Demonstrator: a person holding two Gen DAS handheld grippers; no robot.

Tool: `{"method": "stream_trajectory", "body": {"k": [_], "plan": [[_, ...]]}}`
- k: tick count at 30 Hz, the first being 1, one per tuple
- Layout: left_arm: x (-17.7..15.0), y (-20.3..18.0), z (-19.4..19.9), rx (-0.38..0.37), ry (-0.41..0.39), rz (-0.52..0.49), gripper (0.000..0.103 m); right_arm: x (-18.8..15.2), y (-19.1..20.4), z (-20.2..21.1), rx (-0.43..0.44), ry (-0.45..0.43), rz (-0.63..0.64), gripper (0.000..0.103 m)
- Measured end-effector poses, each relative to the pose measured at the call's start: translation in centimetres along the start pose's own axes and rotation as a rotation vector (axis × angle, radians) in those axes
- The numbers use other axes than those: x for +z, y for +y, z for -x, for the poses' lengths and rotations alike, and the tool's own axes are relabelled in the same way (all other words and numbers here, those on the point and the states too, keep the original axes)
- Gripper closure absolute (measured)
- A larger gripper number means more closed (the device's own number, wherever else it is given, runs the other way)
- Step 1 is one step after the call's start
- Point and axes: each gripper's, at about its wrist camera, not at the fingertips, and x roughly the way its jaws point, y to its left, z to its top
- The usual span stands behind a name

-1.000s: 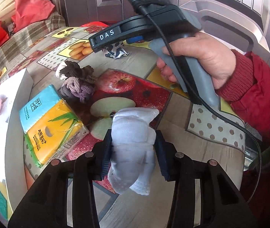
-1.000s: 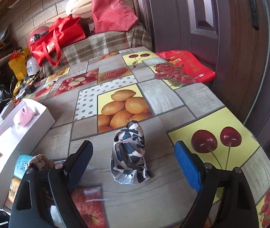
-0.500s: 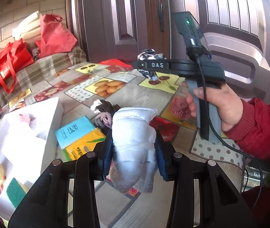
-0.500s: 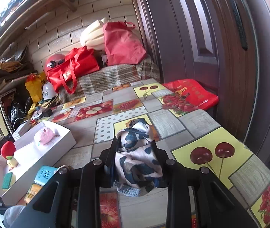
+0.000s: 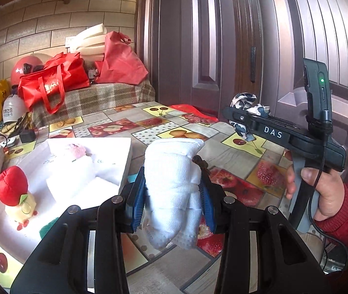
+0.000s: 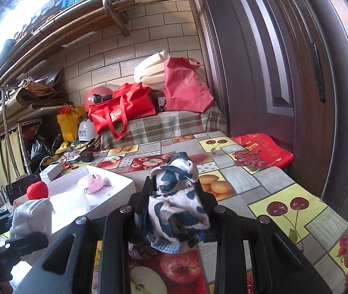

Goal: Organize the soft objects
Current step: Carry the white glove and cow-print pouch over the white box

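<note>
My left gripper (image 5: pixel 172 198) is shut on a rolled white sock (image 5: pixel 174 186) and holds it above the table, right of the white box (image 5: pixel 122 156). My right gripper (image 6: pixel 174 210) is shut on a black-and-white patterned sock (image 6: pixel 176 196), lifted above the table; it also shows in the left wrist view (image 5: pixel 245 112). The white sock appears at the left of the right wrist view (image 6: pixel 31 218). In the box lie a red strawberry plush (image 5: pixel 12 191) and a pink plush (image 5: pixel 76 150).
The fruit-print tablecloth (image 6: pixel 284 210) covers the table. A purple knitted item (image 6: pixel 139 250) lies under the right gripper. Red bags (image 6: pixel 122 110) and a plaid-covered bench stand behind the table. A dark door (image 5: pixel 223 49) is at the right. A red bag (image 6: pixel 262 149) lies at the table's far corner.
Both grippers have risen higher above the table with their socks. One second ago the right gripper was open around the patterned sock; it has since shut on it.
</note>
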Motion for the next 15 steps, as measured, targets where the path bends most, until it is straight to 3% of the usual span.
{"method": "stream_trajectory", "body": {"k": [7,15], "plan": [[-0.6,2.0,1.4,0.098,-0.032,-0.017,0.064,-0.3,1.4,-0.1,0.031,0.009,0.019,0.073],[-1.8,6.6,2.4,0.198,-0.019,0.046,0.064,-0.6,3.2,-0.7,0.075,0.026,0.046,0.073]]}}
